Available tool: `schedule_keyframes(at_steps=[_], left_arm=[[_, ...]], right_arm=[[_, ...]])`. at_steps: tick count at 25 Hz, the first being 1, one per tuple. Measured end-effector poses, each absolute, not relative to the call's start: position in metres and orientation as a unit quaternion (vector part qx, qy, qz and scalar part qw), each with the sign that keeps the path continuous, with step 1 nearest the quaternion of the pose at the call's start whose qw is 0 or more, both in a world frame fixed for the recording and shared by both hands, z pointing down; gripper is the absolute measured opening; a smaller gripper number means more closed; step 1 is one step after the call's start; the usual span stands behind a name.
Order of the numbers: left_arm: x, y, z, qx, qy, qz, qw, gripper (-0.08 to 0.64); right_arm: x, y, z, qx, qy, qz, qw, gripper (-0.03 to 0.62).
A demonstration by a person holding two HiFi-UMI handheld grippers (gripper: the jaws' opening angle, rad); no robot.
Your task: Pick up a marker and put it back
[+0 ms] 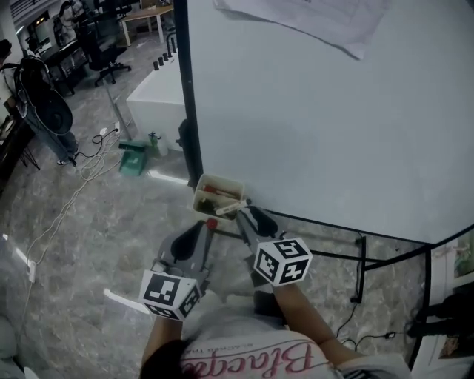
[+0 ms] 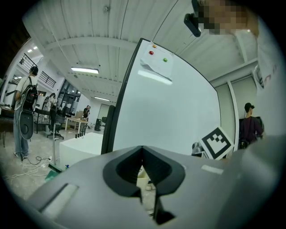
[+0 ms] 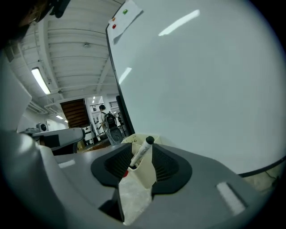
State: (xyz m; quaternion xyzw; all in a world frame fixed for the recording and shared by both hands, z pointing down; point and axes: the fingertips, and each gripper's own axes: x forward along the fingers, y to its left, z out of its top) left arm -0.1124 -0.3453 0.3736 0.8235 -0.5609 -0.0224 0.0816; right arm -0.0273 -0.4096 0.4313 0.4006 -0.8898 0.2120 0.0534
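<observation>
Marker (image 3: 142,153), white barrel and black cap: leans out of a cream tray (image 1: 219,183) at the lower left corner of the whiteboard (image 1: 318,118), cap end up. Far left, on the grey floor (image 1: 74,281): a white cable (image 1: 63,218) and a green object (image 1: 133,159). Next, left gripper (image 2: 142,151): jaws closed tip to tip, nothing between them, only a sliver of the tray visible through the slot below the tips; sits low, just short of the tray. Then right gripper (image 3: 138,154): jaws spread wide on either side of the marker, pads clear of the barrel, tips at the tray's near wall. Right of both: whiteboard blank apart from a paper sheet (image 1: 311,18) hanging near its top.
</observation>
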Motion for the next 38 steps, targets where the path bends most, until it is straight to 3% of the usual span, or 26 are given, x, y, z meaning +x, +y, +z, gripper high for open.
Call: schedule_keyframes(at_steps=[13, 25, 28, 38], left_arm=[[-0.135, -0.378, 0.369, 0.838, -0.538, -0.013, 0.085, 0.0], [-0.136, -0.378, 0.319, 0.85, -0.521, -0.072, 0.024, 0.0], [-0.133, -0.381, 0.314, 0.849, -0.525, -0.067, -0.002, -0.001], [-0.126, -0.391, 0.314, 0.859, -0.506, -0.079, 0.009, 0.0]], right_arm=[[-0.05, -0.434, 0.409, 0.404, -0.886, 0.229, -0.008, 0.074], [-0.042, -0.396, 0.296, 0.417, -0.904, 0.057, -0.073, 0.072], [-0.043, -0.392, 0.294, 0.418, -0.905, 0.045, -0.069, 0.072], [-0.042, -0.402, 0.313, 0.425, -0.903, 0.051, -0.04, 0.072]])
